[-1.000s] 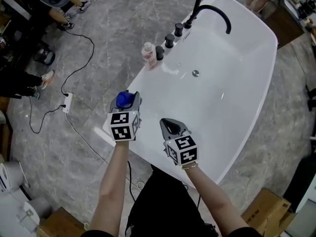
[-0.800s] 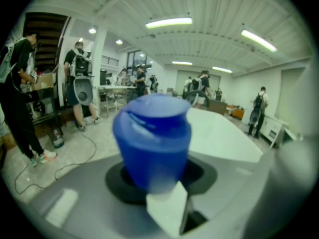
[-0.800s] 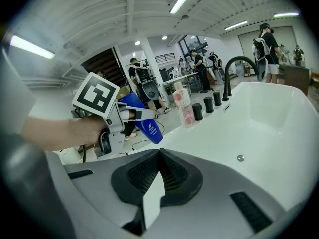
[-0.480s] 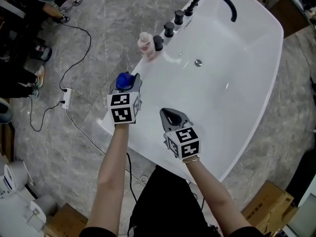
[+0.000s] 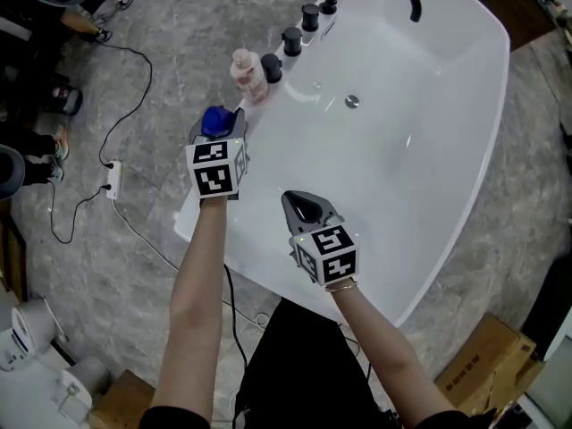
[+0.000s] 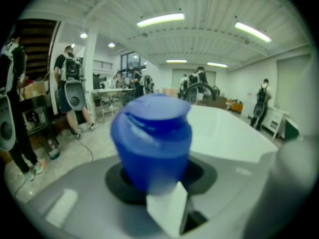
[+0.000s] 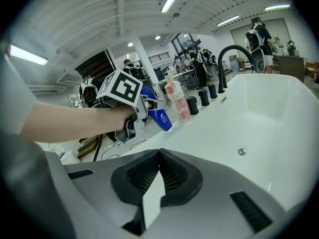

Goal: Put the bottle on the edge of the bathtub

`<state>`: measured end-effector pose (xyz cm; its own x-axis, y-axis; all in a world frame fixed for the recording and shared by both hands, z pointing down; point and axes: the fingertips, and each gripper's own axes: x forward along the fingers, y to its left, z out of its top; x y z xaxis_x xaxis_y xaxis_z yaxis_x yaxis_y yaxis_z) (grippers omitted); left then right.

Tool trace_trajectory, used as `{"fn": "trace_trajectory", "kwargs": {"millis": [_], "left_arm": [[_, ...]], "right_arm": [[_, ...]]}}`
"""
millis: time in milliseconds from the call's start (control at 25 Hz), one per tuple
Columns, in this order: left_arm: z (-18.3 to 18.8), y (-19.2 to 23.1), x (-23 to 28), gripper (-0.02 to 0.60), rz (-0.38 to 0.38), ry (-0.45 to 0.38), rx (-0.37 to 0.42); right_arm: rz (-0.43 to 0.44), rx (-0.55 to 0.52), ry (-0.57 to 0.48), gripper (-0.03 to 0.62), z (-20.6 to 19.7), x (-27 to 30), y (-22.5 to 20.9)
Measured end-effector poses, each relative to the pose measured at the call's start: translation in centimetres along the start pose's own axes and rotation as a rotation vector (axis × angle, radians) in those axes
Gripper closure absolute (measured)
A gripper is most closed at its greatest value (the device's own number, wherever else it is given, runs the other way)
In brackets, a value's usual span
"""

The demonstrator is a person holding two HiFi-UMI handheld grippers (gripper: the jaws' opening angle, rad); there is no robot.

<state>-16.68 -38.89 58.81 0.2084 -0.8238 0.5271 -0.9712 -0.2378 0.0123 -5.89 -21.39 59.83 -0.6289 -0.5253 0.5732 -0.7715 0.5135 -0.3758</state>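
**Blue bottle over the rim, not yet let go**

Nearest the person, the grey right gripper point(image 5: 308, 211) has its jaws together on nothing, above the tub's hollow. Beyond it, the left gripper point(image 5: 221, 139) clamps the blue plastic bottle point(image 5: 214, 121) over the white bathtub's left rim point(image 5: 204, 226). Setting down and release look left to do. The head view hides the bottle's base. The right gripper view shows the bottle tilted, close over the rim, contact unclear. Farther along the rim stands a pink bottle point(image 5: 248, 75).

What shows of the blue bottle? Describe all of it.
The blue bottle looks like glossy plastic, with a rounded end and white print on its side. The left gripper clamps it, tilted, over the bathtub rim, short of the pink bottle; contact with the rim is unclear.
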Motion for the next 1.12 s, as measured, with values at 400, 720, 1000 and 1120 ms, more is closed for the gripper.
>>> {"fn": "trace_trajectory", "kwargs": {"millis": [400,720,1000,1120], "left_arm": [[-0.8,0.2,2.7,0.430,0.015,0.028,0.034],[-1.0,0.1,3.3,0.425,0.015,0.028,0.054],[-0.9,-0.1,3.6,0.419,-0.012,0.035,0.046],[-0.9,-0.1,3.4,0.393,-0.030,0.025,0.013]], "right_arm": [[-0.009,-0.023,0.012,0.591,-0.4,-0.2,-0.9],[0.003,-0.026,0.024,0.591,-1.2,-0.3,-0.6],[0.017,-0.026,0.030,0.590,-1.3,-0.3,-0.2],[0.016,-0.027,0.029,0.591,-1.3,-0.4,0.0]]}}
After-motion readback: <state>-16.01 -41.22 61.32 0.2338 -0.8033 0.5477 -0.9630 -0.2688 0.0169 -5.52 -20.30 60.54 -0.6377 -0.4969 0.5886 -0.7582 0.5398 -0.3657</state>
